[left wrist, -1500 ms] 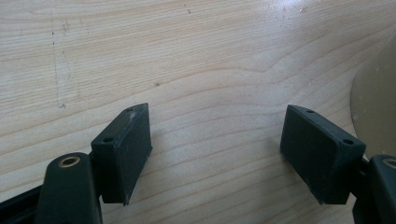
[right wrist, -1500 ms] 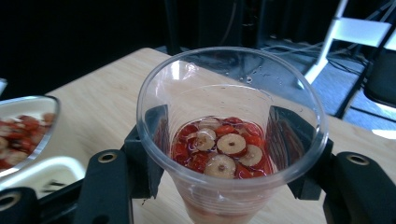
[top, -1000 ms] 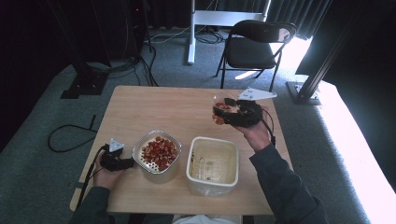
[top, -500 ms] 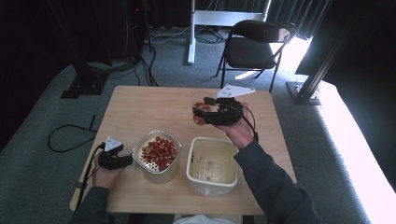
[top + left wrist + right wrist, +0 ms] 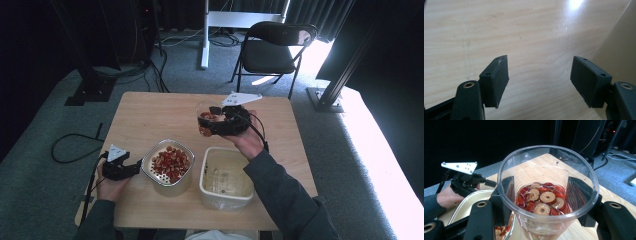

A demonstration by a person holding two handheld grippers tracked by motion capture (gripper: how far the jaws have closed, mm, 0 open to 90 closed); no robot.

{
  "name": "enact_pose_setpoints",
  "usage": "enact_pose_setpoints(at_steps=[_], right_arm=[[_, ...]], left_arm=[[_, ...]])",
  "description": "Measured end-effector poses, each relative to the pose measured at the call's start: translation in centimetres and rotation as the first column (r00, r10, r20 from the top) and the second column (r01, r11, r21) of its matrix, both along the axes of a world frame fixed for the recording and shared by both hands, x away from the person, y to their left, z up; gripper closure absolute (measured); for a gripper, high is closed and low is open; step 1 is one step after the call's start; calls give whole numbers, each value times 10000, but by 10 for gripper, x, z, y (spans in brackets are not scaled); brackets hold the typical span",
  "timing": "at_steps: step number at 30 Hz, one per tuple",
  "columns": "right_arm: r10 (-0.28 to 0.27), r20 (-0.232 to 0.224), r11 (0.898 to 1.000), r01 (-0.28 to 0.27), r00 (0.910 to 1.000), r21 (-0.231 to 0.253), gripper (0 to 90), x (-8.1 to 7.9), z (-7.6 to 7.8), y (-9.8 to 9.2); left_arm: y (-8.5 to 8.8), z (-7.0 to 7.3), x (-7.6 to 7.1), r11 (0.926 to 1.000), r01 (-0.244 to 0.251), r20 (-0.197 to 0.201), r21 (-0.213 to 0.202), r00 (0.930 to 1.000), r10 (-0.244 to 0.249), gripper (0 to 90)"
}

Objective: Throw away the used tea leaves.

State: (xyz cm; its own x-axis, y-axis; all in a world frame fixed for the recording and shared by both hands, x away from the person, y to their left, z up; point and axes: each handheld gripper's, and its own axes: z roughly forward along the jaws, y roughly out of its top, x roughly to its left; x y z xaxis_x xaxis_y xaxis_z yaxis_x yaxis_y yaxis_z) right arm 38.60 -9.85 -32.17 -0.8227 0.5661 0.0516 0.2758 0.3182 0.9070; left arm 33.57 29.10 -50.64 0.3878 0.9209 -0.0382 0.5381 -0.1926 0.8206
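right gripper (image 5: 546, 202) clamps a clear cup (image 5: 548, 192) of red fruit slices; left gripper (image 5: 539, 82), jaws apart with nothing between, has just been narrowing.

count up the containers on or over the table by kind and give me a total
Clear plastic cup with red date slices, held by the right gripper: 1
Metal bowl of red date slices: 1
White plastic tub: 1
Total: 3
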Motion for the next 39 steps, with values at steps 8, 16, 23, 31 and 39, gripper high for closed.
enact_pose_setpoints(at_steps=[8, 16, 23, 31, 39], right_arm=[[422, -93, 9991, -421, 9991, 89, 401, -1, 3, 19], [948, -123, 9950, -944, 9954, 312, 402, -2, 6, 41], [1344, -243, 9903, -1334, 9906, 382, 404, -6, 5, 54], [1748, -425, 9837, -1727, 9837, 501, 404, -8, 1, 64], [1959, -496, 9792, -1926, 9794, 629, 405, -9, 0, 67]], left_arm=[[-1, 54, -17, 9862, 1184, 1341, -1159, 9856, -1026, 300], [-35, 98, -26, 9415, 3130, 2243, -1254, 9333, -2804, 282], [-68, 105, -22, 9155, 3928, 2354, -864, 9010, -3644, 334], [-91, 105, -10, 8783, 4693, 2851, -915, 8574, -4284, 379], [-104, 106, -4, 8566, 5081, 3089, -900, 8319, -4610, 353]])
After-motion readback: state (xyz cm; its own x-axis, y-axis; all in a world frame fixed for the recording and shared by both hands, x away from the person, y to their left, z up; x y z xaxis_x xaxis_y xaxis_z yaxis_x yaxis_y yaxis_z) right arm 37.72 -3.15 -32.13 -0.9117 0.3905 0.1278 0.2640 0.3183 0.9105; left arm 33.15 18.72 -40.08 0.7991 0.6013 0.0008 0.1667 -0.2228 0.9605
